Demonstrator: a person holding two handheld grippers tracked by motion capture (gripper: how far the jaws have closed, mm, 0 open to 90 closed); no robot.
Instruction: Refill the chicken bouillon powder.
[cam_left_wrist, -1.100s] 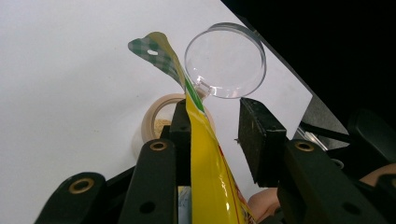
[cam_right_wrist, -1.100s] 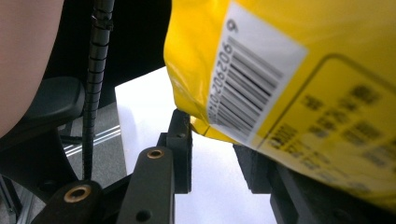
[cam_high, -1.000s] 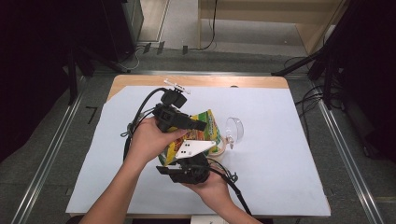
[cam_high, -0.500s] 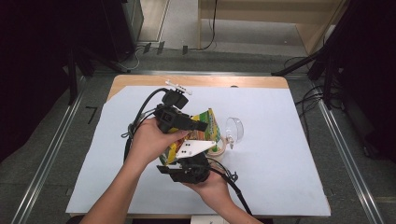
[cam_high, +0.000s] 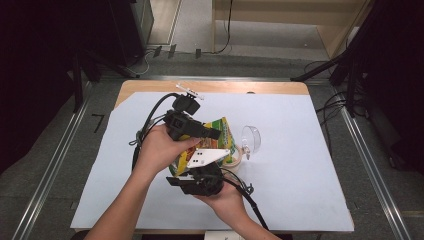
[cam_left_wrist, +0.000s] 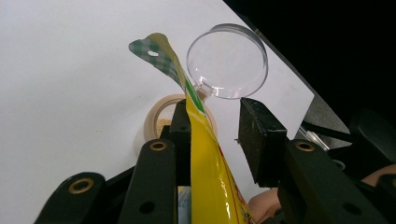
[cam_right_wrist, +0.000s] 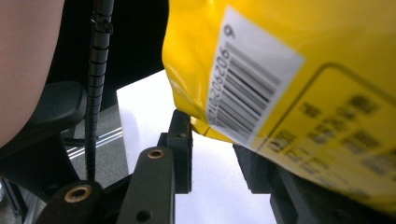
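- The left hand (cam_high: 159, 147) reaches forward over the middle of the tabletop (cam_high: 300, 190), its tongs (cam_left_wrist: 215, 128) pointing right and standing apart around the top edge of a yellow bag (cam_high: 217, 131); only one pad touches the bag.
- The right hand (cam_high: 225, 199) holds its tongs (cam_right_wrist: 212, 140) just near of the bag; whether they grip it, I cannot tell.
- A small cup (cam_left_wrist: 159, 122) and a clear glass (cam_left_wrist: 227, 61) stand just right of the bag.
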